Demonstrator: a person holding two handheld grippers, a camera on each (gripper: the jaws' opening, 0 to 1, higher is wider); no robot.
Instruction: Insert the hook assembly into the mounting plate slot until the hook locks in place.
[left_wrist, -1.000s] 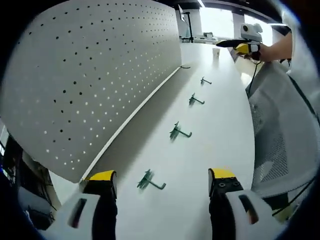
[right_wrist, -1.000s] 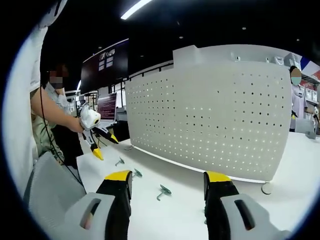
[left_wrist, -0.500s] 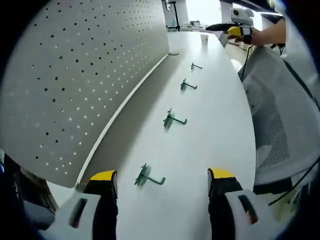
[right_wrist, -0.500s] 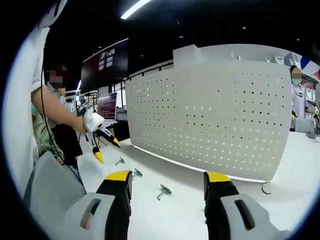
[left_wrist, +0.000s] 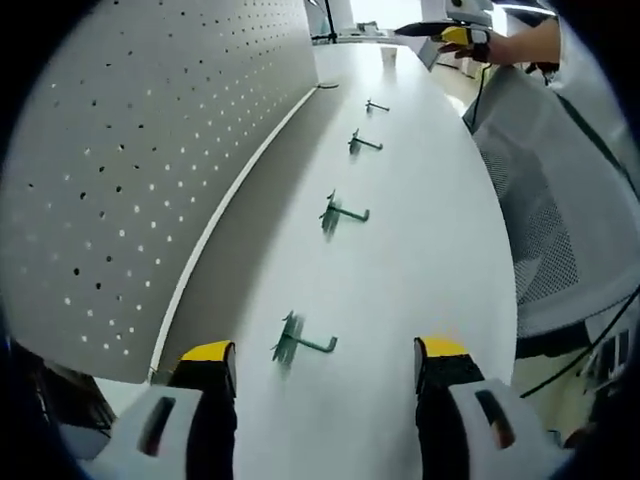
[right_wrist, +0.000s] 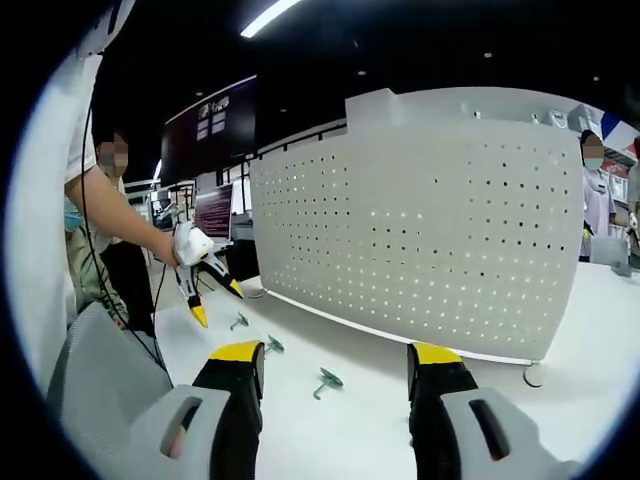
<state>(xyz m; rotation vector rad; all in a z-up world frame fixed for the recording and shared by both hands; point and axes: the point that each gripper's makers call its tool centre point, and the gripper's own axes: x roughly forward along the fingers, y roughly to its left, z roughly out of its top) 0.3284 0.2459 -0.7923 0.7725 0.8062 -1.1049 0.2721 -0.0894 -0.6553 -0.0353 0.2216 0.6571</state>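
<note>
Four hooks on the table, none in the pegboard

Nearest hook (left_wrist: 300, 344) lies just ahead of the left gripper (left_wrist: 325, 362), jaws wide, empty. Right gripper (right_wrist: 335, 368) wide, empty, facing the pegboard (right_wrist: 420, 240); table (left_wrist: 420, 250) white.

The left gripper view looks low along the white tabletop (left_wrist: 420, 200) toward twelve o'clock, while the right gripper view faces back, both sharing the white perforated pegboard panel (right_wrist: 420, 240).

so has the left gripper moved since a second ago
Yes. In the right gripper view the left gripper has dropped toward the table and shifted closer to the pegboard, nearing the hooks.
</note>
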